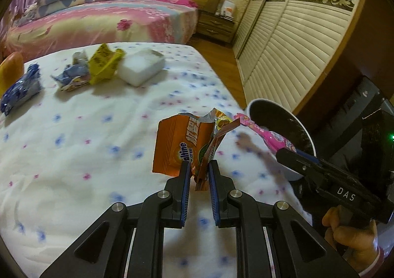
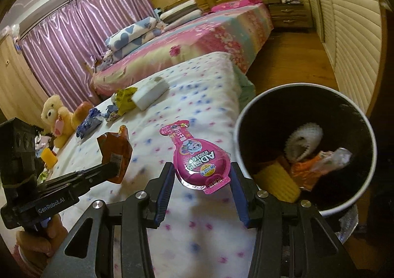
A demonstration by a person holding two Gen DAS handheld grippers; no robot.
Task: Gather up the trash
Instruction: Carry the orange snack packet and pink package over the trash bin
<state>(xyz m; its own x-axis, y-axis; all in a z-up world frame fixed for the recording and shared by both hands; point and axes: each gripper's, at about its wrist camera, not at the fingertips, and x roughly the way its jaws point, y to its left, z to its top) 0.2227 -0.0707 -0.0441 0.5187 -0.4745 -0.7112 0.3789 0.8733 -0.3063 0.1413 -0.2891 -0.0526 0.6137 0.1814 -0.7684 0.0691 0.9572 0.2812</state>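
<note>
My left gripper [image 1: 199,165] is shut on an orange snack bag [image 1: 183,141], held above the white dotted bedspread [image 1: 98,154]. The bag also shows in the right wrist view [image 2: 117,152]. My right gripper [image 2: 202,174] is shut on a pink drink pouch [image 2: 197,157], held just left of a round trash bin [image 2: 305,149] that holds wrappers and a yellow cup. In the left wrist view the pouch [image 1: 263,132] reaches over the bin's rim [image 1: 248,110]. More trash lies far left: a yellow wrapper [image 1: 103,63], a blue-white wrapper [image 1: 71,76] and a blue packet [image 1: 22,88].
A white box [image 1: 141,67] sits beside the yellow wrapper. A teddy bear [image 2: 55,117] stands at the bed's left side. A second bed [image 1: 103,19], a nightstand [image 1: 215,26] and wardrobe doors [image 1: 295,43] lie beyond, with wooden floor [image 2: 290,61] between.
</note>
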